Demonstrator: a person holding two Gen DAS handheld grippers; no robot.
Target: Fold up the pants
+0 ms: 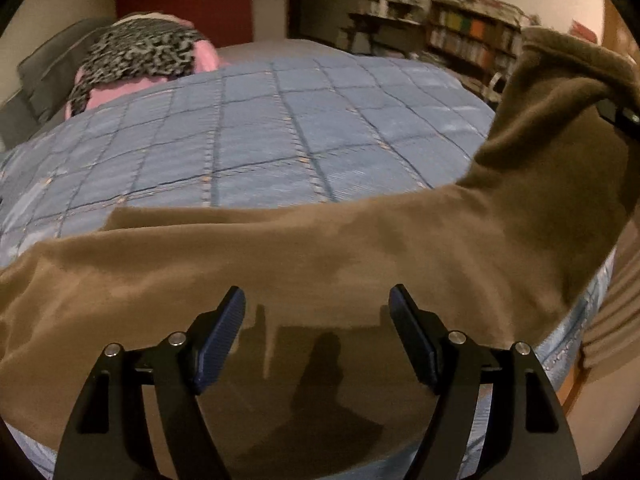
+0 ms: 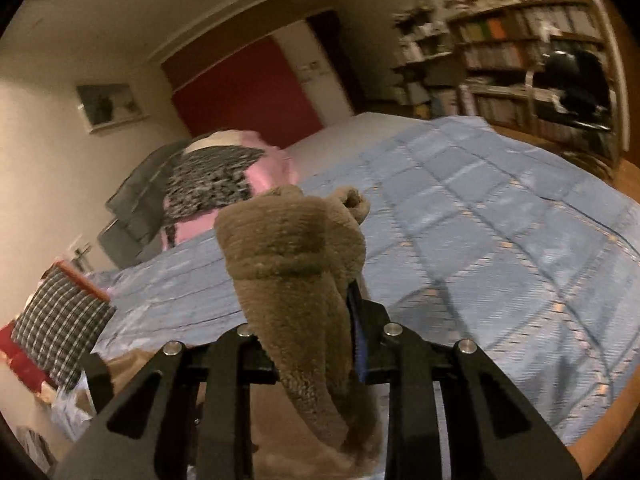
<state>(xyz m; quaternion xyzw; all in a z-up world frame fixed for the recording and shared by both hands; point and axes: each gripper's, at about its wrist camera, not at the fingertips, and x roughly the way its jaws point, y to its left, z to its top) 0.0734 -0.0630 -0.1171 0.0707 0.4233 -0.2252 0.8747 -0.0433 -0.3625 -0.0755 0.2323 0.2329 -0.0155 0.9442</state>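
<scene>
Soft brown fleece pants [image 1: 320,248]: bunched end clamped in right gripper [image 2: 320,320] jaws; spread beneath left gripper [image 1: 316,320], jaws apart

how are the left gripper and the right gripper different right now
The left gripper is open, its fingers spread wide with nothing between them; the right gripper is shut on the brown pants. The left one hangs above the pants lying on the blue quilt; the right one holds one end lifted off it. Both are black with blue pads.
</scene>
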